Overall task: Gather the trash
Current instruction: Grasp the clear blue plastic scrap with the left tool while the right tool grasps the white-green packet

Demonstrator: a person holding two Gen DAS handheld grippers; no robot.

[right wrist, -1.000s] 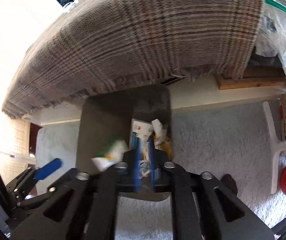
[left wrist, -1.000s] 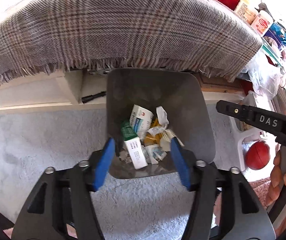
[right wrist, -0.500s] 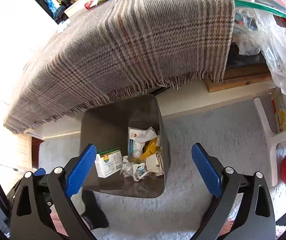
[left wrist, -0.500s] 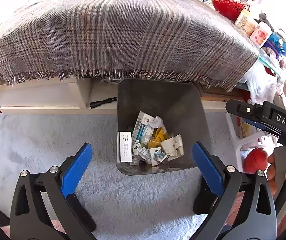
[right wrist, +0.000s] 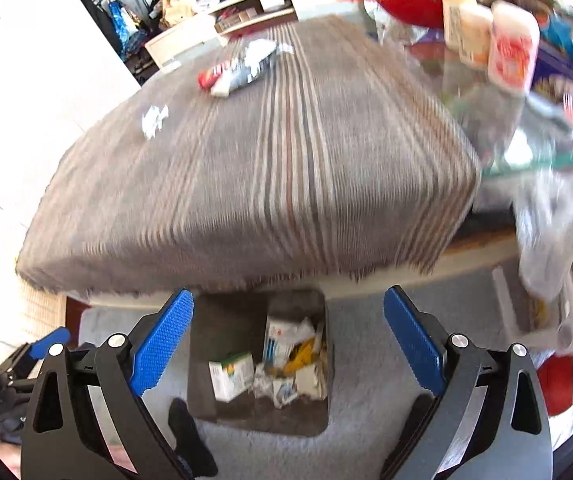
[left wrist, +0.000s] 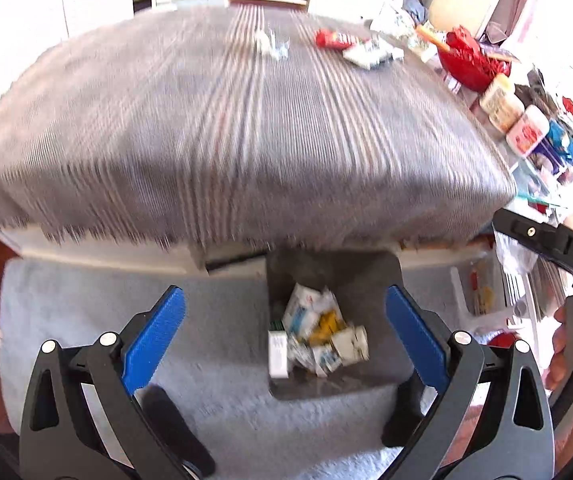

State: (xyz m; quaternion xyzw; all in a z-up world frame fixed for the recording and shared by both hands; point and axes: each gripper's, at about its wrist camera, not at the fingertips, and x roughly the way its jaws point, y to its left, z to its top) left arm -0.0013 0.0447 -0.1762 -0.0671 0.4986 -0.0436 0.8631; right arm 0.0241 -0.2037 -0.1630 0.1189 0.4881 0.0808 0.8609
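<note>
A dark grey bin [left wrist: 382,280] stands on the carpet below the table edge; it also shows in the right wrist view [right wrist: 222,312]. It holds crumpled paper and small boxes [left wrist: 314,336], among them a white and green box [right wrist: 232,374]. My left gripper [left wrist: 284,338] is open and empty, high above the bin. My right gripper [right wrist: 288,342] is open and empty, also above the bin. On the plaid cloth [left wrist: 226,128] lie a red wrapper [left wrist: 332,39], white scraps [left wrist: 272,44] and a small box pile [left wrist: 368,54]. The right view shows the wrapper [right wrist: 216,74] and a crumpled scrap [right wrist: 153,120].
A red basket [left wrist: 470,60] and jars [left wrist: 514,120] stand at the table's right end. A plastic bag [right wrist: 546,240] hangs off that side. A red ball [right wrist: 556,384] and a white stand [left wrist: 470,304] sit on the grey carpet [left wrist: 86,300]. Both views are motion-blurred.
Both grippers opened and dropped their boxes into the bin a second ago. Since then both have risen and tilted up, so the tabletop with its litter has come into view.
</note>
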